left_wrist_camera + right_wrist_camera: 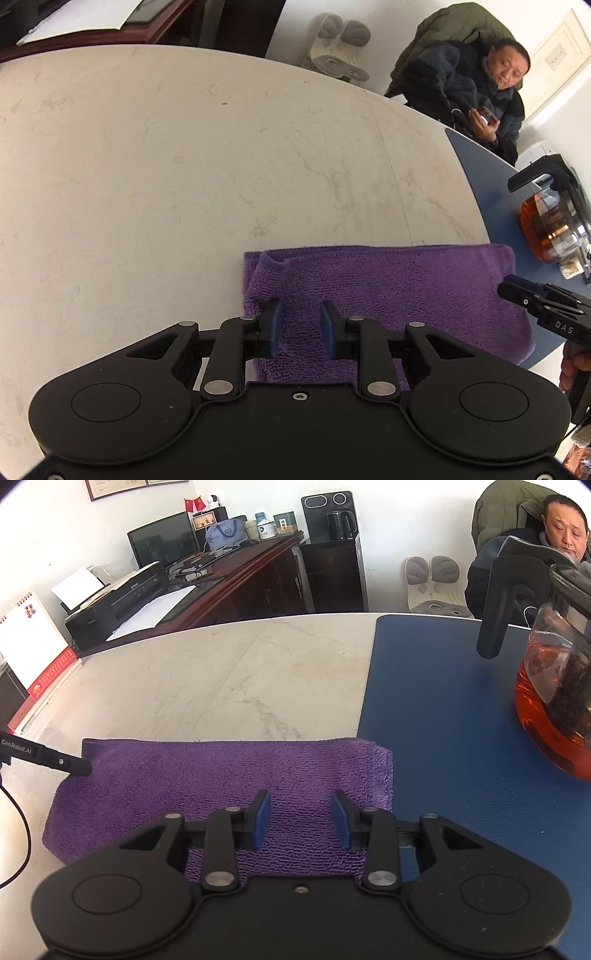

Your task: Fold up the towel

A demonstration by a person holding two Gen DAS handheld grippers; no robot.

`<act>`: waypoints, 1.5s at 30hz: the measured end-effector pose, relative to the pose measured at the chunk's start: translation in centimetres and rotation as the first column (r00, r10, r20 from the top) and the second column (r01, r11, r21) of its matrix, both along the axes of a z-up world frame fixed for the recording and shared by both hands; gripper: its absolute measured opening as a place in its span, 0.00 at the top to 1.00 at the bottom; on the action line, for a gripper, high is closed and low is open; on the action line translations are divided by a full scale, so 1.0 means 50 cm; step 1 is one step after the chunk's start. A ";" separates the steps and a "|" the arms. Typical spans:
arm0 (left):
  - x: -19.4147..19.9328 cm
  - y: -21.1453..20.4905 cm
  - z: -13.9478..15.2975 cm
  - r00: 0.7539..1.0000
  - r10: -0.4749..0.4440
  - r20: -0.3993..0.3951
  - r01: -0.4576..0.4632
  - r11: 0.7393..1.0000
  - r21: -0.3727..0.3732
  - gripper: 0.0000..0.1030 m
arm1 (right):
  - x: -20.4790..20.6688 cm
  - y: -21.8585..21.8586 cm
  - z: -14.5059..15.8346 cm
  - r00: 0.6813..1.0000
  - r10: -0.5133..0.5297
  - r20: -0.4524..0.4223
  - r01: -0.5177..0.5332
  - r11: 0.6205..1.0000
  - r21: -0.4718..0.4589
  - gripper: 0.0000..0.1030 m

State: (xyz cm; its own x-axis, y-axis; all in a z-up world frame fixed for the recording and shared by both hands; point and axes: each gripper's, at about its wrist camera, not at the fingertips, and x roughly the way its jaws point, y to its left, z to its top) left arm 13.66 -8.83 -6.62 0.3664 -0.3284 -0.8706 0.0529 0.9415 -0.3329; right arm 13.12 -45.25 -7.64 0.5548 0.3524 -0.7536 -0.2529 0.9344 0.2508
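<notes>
A purple towel [406,288] lies folded into a long strip on the pale marble table [184,166], its right end reaching onto a blue mat. My left gripper [301,310] hovers over the towel's left end, open, with a narrow gap and nothing pinched. A small raised flap of towel [266,273] stands just beyond its left finger. My right gripper [301,797] is open above the right end of the towel [221,771], with only flat cloth below it. Each view also shows the other gripper: the right gripper's tip [517,290] and the left gripper's tip [79,768].
A glass teapot [546,701] of amber tea stands on the blue mat [443,701], right of the towel. A person [480,92] sits past the table's far edge. A dark desk with a printer [122,594] lies behind. A black cable [22,830] hangs at the left.
</notes>
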 end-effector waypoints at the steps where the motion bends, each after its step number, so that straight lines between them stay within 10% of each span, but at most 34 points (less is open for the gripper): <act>1: -0.002 0.004 0.001 1.000 -0.001 0.001 0.001 1.000 -0.005 0.78 | 0.000 0.000 0.000 1.000 0.000 0.001 0.000 1.000 -0.001 0.67; 9: -0.004 -0.004 0.005 0.996 -0.081 0.025 0.080 0.996 0.039 0.78 | -0.036 0.086 0.050 0.978 0.182 0.101 -0.183 0.983 -0.003 0.67; 18: -0.002 -0.017 0.009 0.990 -0.138 0.023 0.136 0.987 0.082 0.78 | -0.120 0.329 0.003 0.835 0.533 0.135 -0.531 0.846 -0.054 0.68; 30: -0.005 -0.009 0.007 0.987 -0.159 0.037 0.156 0.985 0.068 0.78 | -0.178 0.003 0.019 0.992 0.105 0.073 -0.099 0.991 -0.086 0.68; 35: -0.007 -0.005 0.020 0.993 -0.113 0.032 0.111 0.991 0.069 0.76 | -0.169 -0.006 0.048 0.989 0.074 0.131 -0.063 0.994 -0.086 0.68; 45: 0.031 -0.050 0.003 0.991 -0.108 0.080 0.105 0.994 0.041 0.73 | -0.036 0.191 0.009 0.916 0.347 0.199 -0.341 0.938 -0.066 0.68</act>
State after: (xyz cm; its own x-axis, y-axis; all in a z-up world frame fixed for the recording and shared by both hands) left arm 15.23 -11.33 -6.45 0.4019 -0.3377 -0.8512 0.1792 0.9406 -0.2885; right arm 11.32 -35.70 -7.20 0.5461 0.5288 -0.6497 -0.6029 0.7866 0.1334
